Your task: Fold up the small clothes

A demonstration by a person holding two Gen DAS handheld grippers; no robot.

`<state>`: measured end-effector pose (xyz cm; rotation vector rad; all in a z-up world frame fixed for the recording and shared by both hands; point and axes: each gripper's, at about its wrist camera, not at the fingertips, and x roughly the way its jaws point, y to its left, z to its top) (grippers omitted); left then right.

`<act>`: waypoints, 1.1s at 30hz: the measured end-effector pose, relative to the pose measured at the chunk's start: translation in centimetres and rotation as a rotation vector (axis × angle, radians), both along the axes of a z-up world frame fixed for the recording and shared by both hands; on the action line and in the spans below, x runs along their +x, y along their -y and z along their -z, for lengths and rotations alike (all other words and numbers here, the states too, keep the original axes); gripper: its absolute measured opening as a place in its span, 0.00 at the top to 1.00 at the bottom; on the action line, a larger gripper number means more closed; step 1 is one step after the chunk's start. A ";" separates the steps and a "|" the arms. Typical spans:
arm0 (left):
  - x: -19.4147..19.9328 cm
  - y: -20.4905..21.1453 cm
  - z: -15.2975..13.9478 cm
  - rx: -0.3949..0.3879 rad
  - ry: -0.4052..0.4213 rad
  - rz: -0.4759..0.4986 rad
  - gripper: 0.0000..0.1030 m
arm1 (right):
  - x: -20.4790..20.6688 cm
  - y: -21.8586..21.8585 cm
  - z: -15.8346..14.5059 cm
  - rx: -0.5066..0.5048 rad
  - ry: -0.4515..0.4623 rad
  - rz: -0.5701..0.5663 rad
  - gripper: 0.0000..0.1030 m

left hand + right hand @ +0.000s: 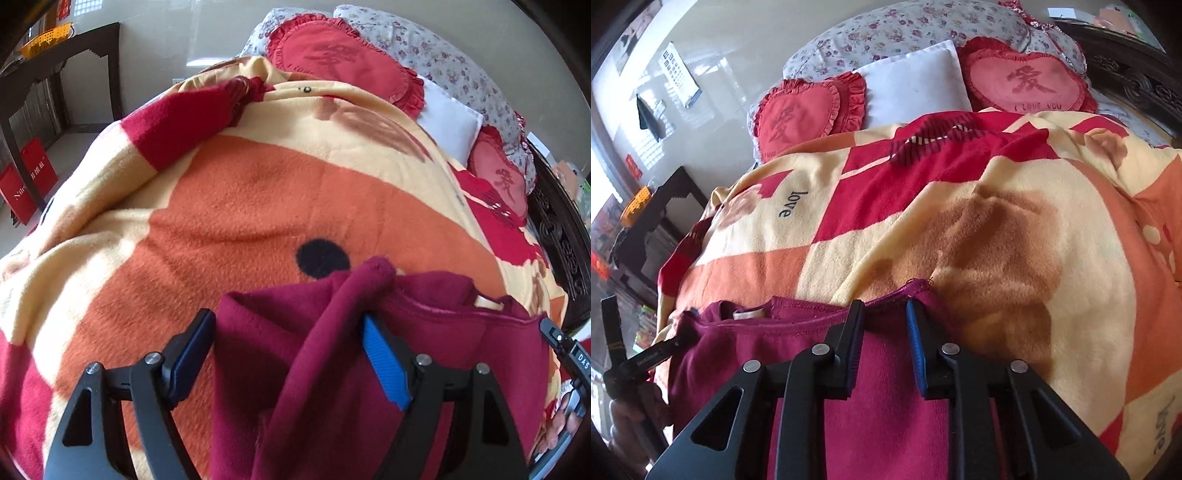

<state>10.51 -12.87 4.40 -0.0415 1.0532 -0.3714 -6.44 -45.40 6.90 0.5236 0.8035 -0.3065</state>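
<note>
While the maroon garment (332,350) lies spread on the patterned blanket (229,206) directly beneath both tools, the step in hand is judged to be drawing the shoulder and sleeve in toward the body of the cloth. To do it well, the far edge should be kept taut between the two tools, the folded sleeve laid flat rather than left humped, and the blanket beneath left undisturbed; a crease taken with slack in it would, in my judgement, give a crooked fold

Left gripper (291,354): jaws spread wide. A bunched ridge of sleeve runs up between them and lies against the inner face of the blue pad, but the opposite finger stands clear of the cloth, so nothing is pinched. The sleeve tip rises just ahead of the fingertips

Right gripper (884,332): fingers drawn close together over the garment's far hem, just beside the neckline (798,314) on its inner side. Cloth shows in the narrow gap, and the fingertips appear to nip the hem, though the pads' contact itself is not plainly visible
</note>
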 end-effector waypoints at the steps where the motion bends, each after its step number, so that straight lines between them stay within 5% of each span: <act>1: -0.6 -0.4 -0.6 -0.013 0.001 0.010 0.19 | -0.7 -0.1 -0.6 0.015 0.002 -0.007 0.96; 8: -6.4 -3.7 -4.7 -0.033 0.065 0.118 0.19 | -8.9 -2.4 -2.7 0.047 -0.019 -0.088 0.84; 16: -11.5 -6.1 -3.4 0.012 0.014 0.156 0.19 | -15.4 -5.8 1.6 0.110 -0.156 -0.135 0.81; 18: -11.9 -6.2 -2.4 0.042 0.001 0.151 0.19 | -15.8 -6.4 2.7 0.134 -0.180 -0.146 0.85; 20: -12.4 -6.5 -1.6 0.048 -0.016 0.138 0.19 | -16.2 -6.8 2.6 0.118 -0.174 -0.147 1.00; 33: -13.5 -6.5 -0.5 0.088 -0.002 0.136 0.19 | -18.4 -7.0 1.9 0.068 -0.180 -0.102 1.00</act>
